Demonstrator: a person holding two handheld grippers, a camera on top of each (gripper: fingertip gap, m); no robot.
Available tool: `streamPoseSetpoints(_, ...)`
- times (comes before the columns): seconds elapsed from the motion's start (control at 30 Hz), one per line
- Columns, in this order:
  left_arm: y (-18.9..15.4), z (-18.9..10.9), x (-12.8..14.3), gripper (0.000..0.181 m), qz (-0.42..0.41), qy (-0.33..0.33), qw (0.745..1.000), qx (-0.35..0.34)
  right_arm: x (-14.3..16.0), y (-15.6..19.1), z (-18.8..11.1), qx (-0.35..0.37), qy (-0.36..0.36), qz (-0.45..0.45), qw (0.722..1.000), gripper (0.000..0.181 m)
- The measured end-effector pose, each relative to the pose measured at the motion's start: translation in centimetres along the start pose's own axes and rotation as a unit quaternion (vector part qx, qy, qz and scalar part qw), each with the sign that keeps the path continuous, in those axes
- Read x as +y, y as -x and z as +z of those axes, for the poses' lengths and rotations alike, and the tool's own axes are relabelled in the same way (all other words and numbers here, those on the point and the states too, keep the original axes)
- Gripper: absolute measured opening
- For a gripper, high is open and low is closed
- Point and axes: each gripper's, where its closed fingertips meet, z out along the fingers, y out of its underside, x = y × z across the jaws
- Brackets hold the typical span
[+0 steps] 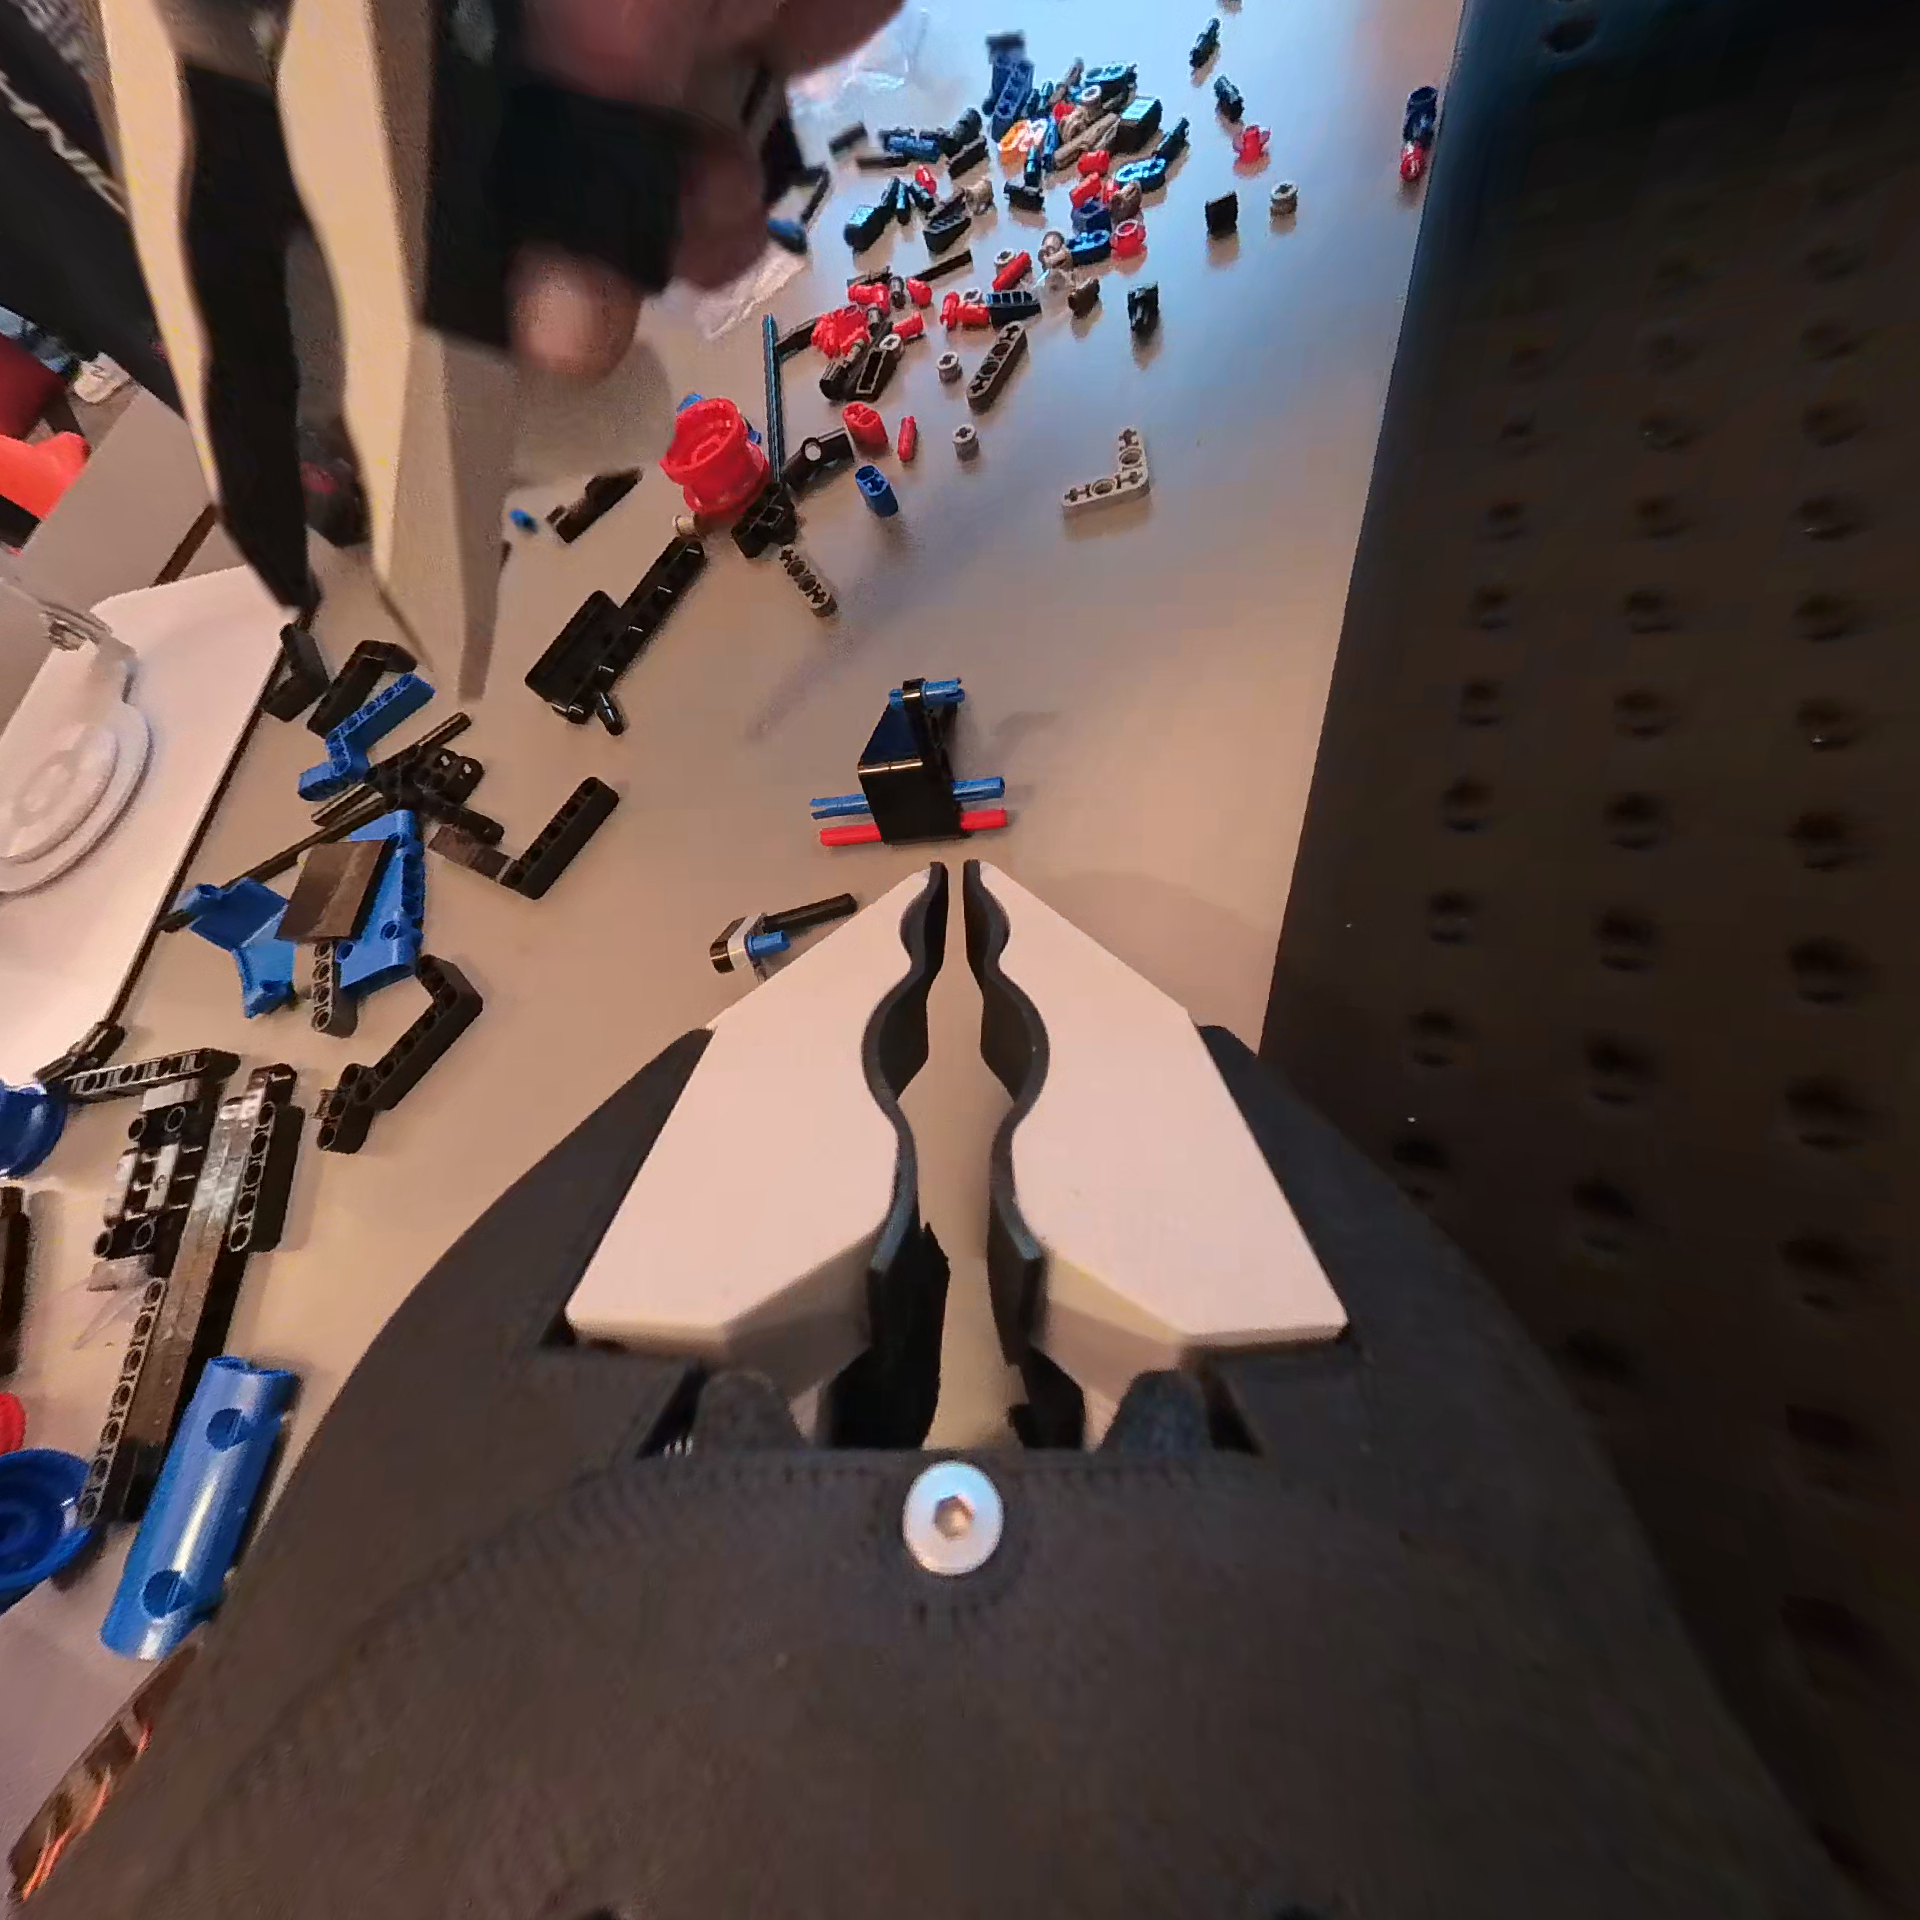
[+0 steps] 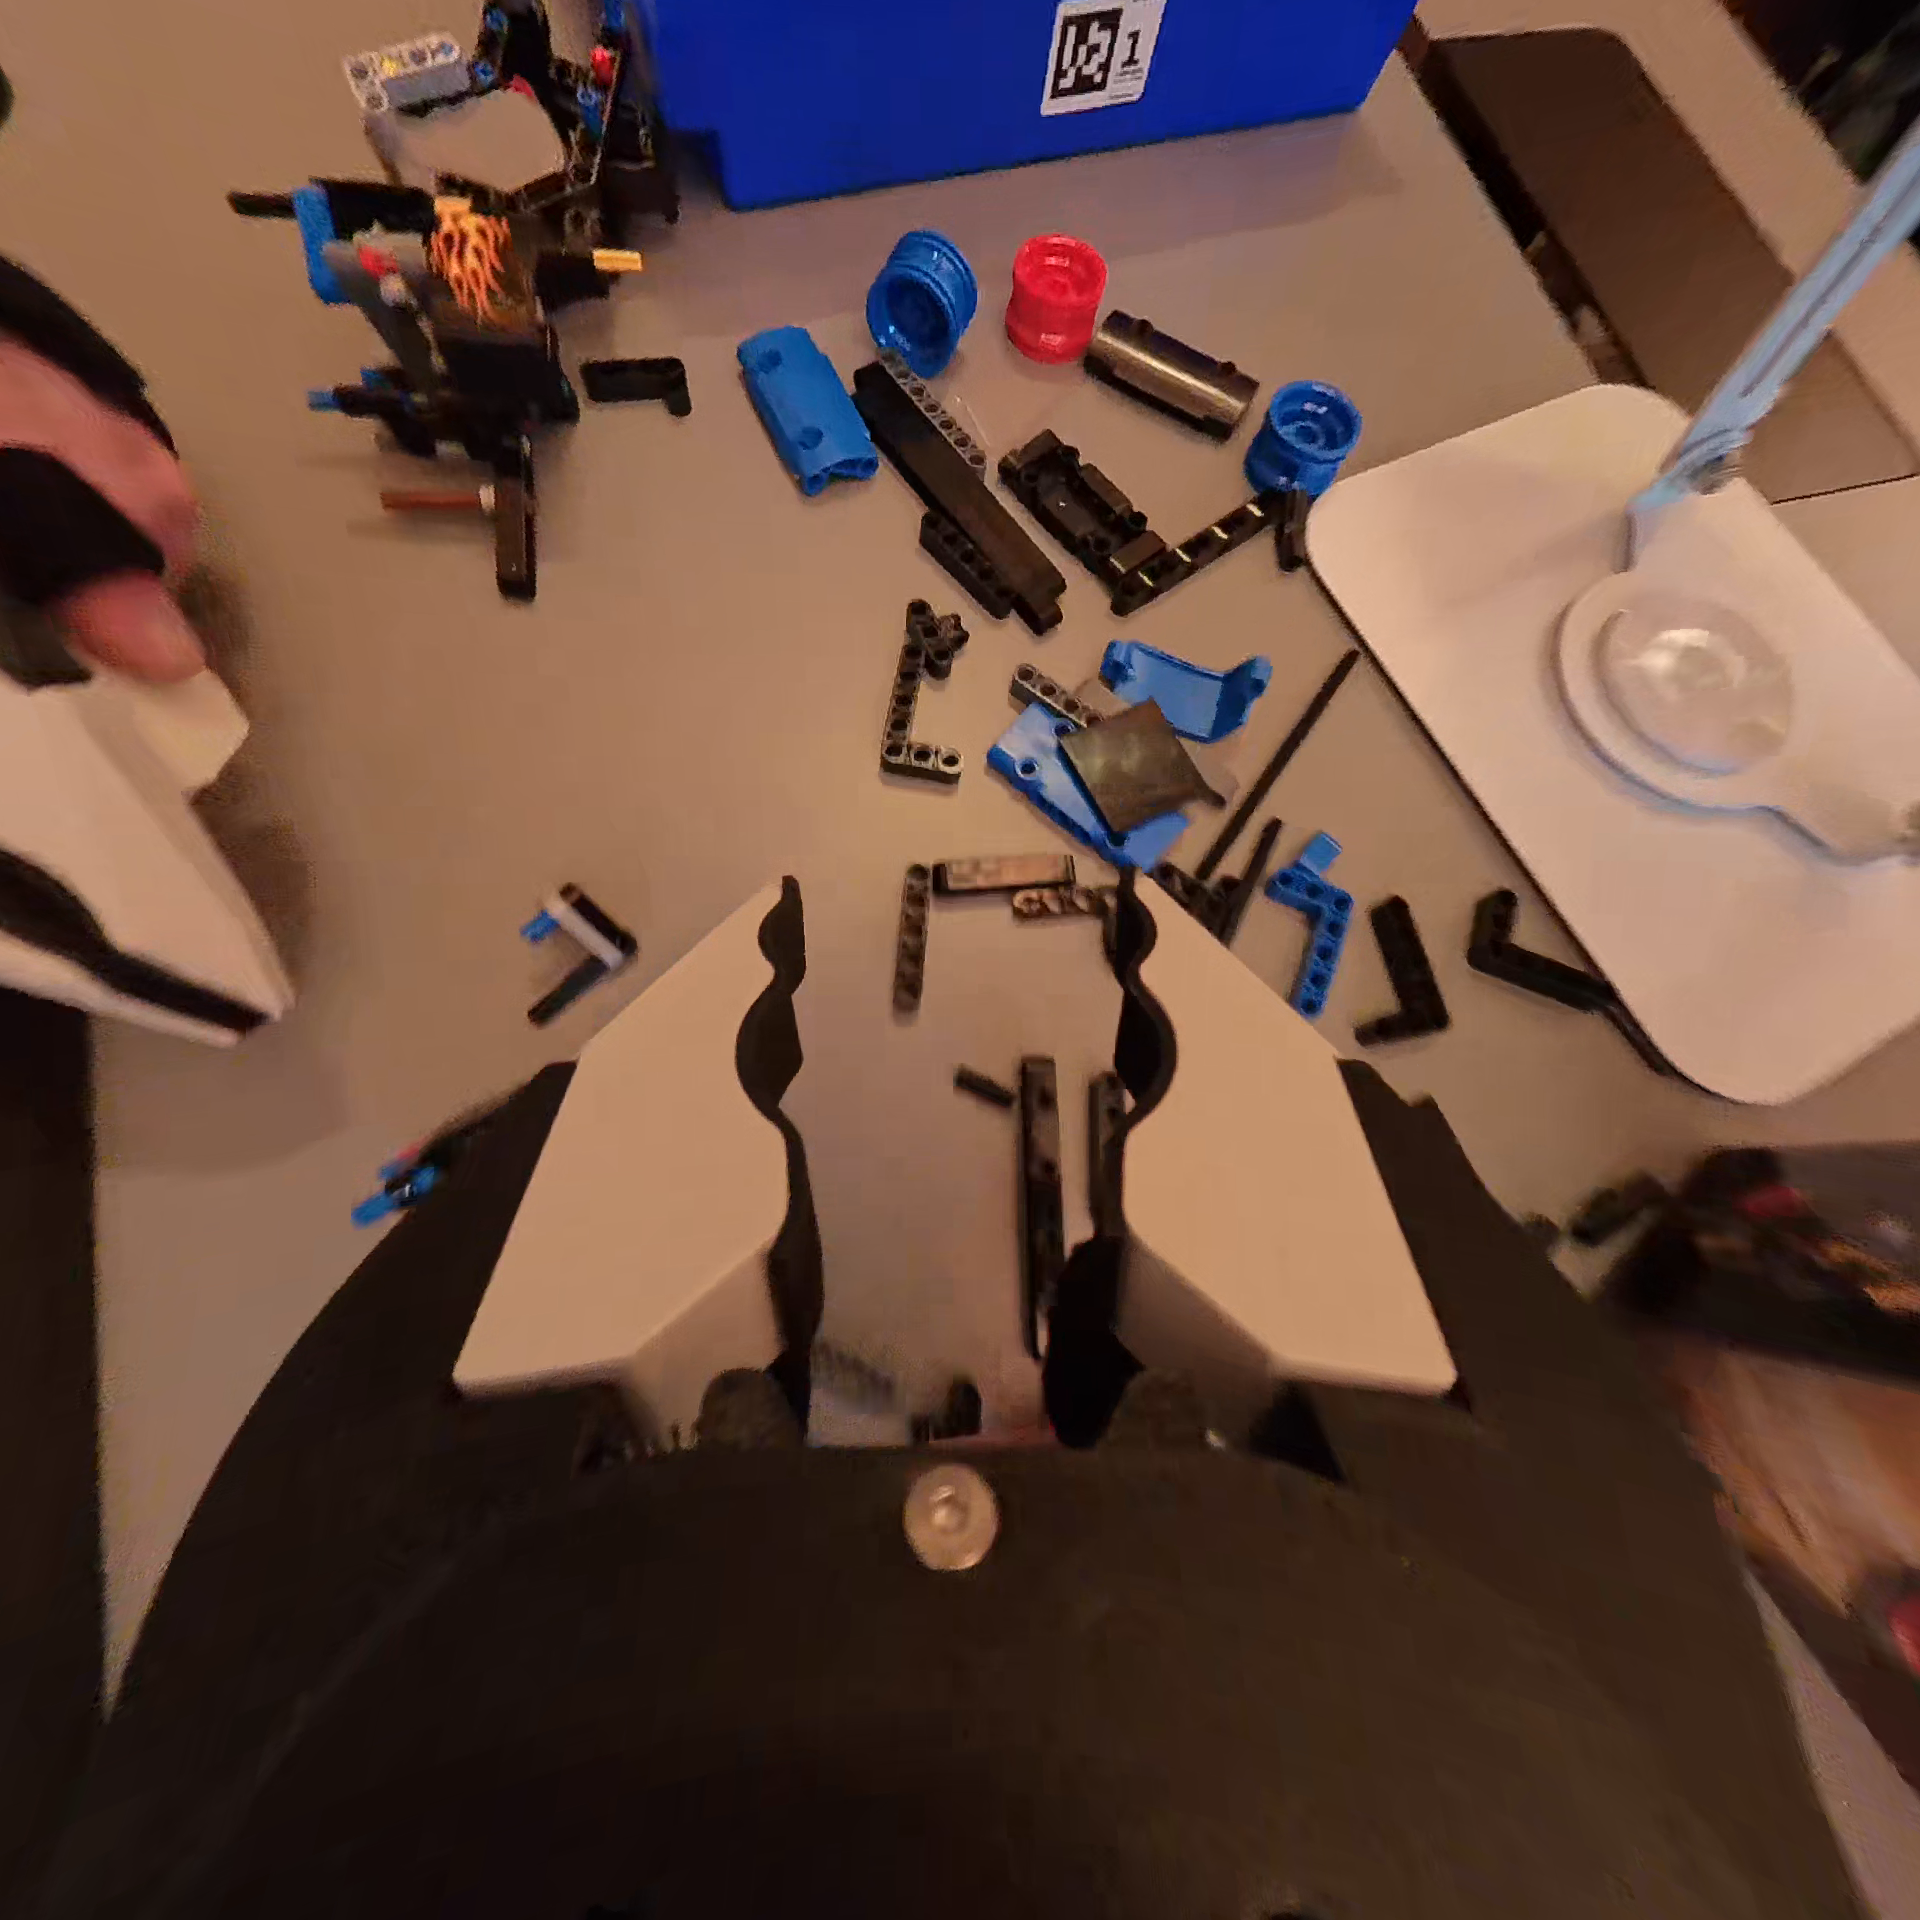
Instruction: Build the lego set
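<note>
In the left wrist view my left gripper is shut and empty, low over the grey table. Just beyond its tips stands a small black sub-assembly with blue and red pins. In the right wrist view my right gripper is open and empty above loose black beams. The part-built model with a flame sticker stands at the far left. The left gripper's white finger, held by a hand, shows blurred at the left edge.
A pile of small red, blue and black parts lies far off. Blue wheels, a red wheel and a blue panel lie near a blue bin. A white lamp base is at the right. A dark perforated surface rises on the right. Both grippers' tips are roughly 20 cm from the part-built model.
</note>
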Motion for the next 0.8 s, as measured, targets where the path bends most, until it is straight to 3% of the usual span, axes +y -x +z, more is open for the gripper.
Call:
streamPoseSetpoints(0.07,0.0,0.0,0.0,0.001,-0.003,-0.002,1.000,0.002,-0.3,0.3,2.3,-0.031,0.012,0.011,0.999,0.057)
streamPoseSetpoints(0.33,-0.1,-0.4,-0.3,0.001,-0.006,-0.014,1.000,0.006,-1.0,-1.6,9.7,-0.039,0.066,-0.004,0.997,0.062)
streamPoseSetpoints(0.63,-0.3,-0.6,-0.6,0.001,-0.008,-0.023,1.000,0.013,-3.4,1.4,13.1,-0.132,0.057,0.014,0.990,0.052)
streamPoseSetpoints(0.8,-0.3,-0.7,-0.6,0.001,-0.009,-0.025,1.000,0.014,-4.4,4.0,12.9,-0.191,0.059,-0.005,0.980,0.055)
